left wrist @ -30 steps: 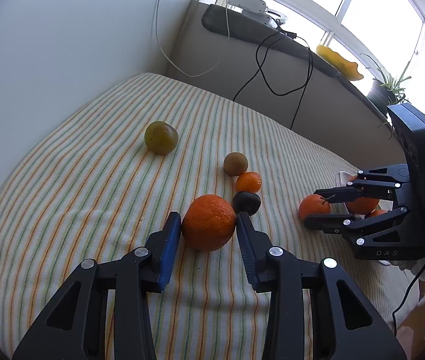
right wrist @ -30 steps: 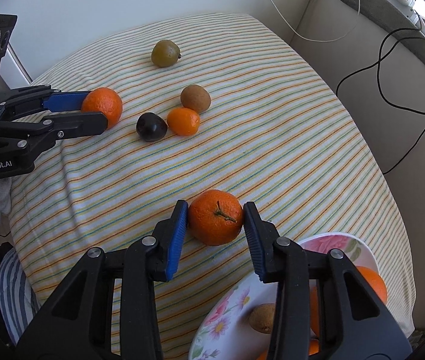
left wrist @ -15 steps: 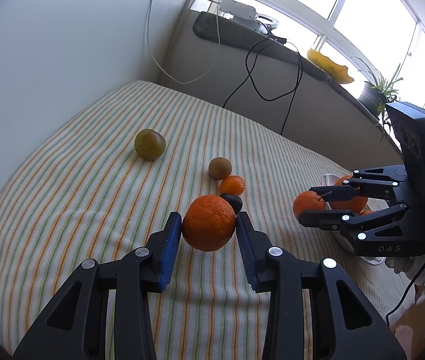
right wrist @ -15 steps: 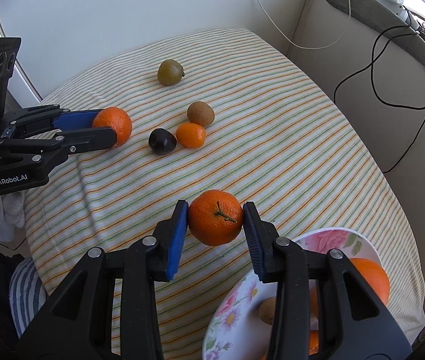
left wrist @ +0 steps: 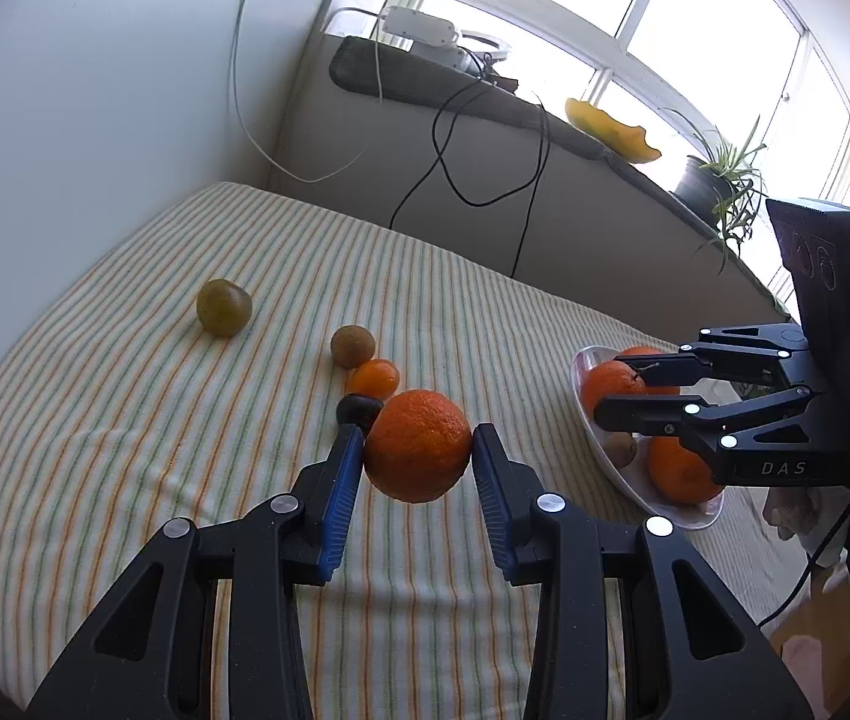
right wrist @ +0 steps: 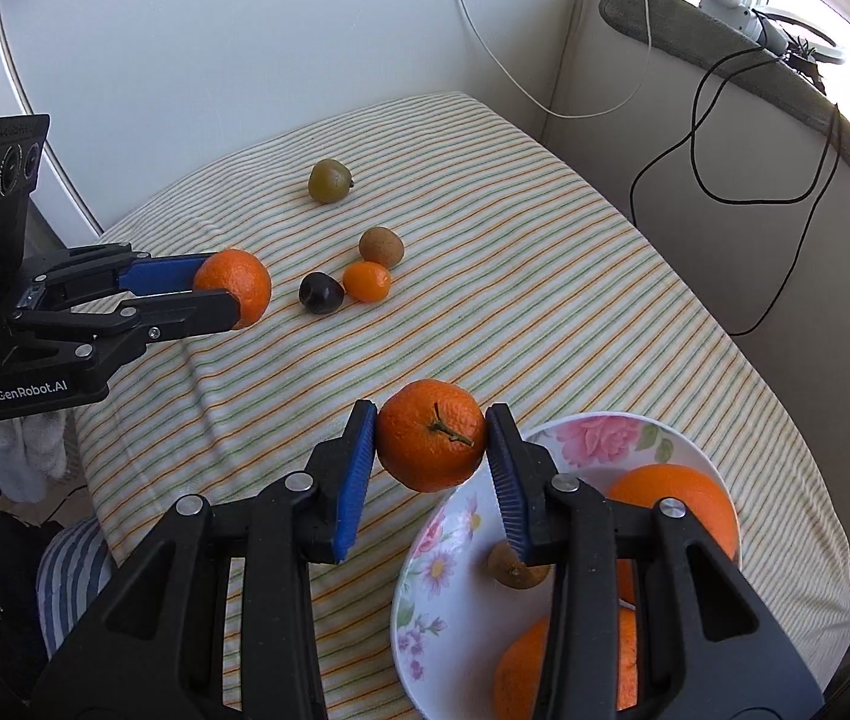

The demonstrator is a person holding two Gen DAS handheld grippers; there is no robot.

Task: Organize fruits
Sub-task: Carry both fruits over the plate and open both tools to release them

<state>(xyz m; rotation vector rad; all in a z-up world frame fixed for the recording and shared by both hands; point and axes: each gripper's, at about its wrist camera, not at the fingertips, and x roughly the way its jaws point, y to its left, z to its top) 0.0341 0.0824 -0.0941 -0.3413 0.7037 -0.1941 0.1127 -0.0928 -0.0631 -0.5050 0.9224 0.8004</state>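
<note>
Two claws each grip one orange fruit above the striped surface [right wrist: 544, 276]. The left claw [left wrist: 417, 453] is clenched on a large orange [left wrist: 419, 453], its blue pads pressing both sides, and the fruit hangs clear of the cloth. In the right wrist view this same claw [right wrist: 227, 294] comes in from 9 o'clock with its orange [right wrist: 236, 285] at the tip.

The right claw [right wrist: 432, 438] is clenched on a tangerine [right wrist: 430, 435] with a short stem (the stem points toward the camera). It hovers just at the 10 o'clock rim of the flowered bowl [right wrist: 598, 438]. In the left wrist view the right claw [left wrist: 622, 387] stands at 3 o'clock with the tangerine [left wrist: 607, 384] over the bowl [left wrist: 580, 360].

Inside the bowl lie a big orange [right wrist: 688, 498] at its 2 o'clock side, another orange [right wrist: 520, 678] at 6 o'clock, and a small brown kiwi [right wrist: 505, 564] partly hidden behind the right finger.

Four fruits lie on the cloth. A green round fruit [right wrist: 330, 180] lies alone at 12 o'clock, well apart from the others. Nearer the centre, a kiwi [right wrist: 381, 246], a small mandarin [right wrist: 368, 281] and a dark plum [right wrist: 321, 293] lie close together; the kiwi and mandarin look touching, and the plum is just beside the mandarin at its 9 o'clock.

Black cables [right wrist: 724, 138] hang from the ledge at 2 o'clock.
</note>
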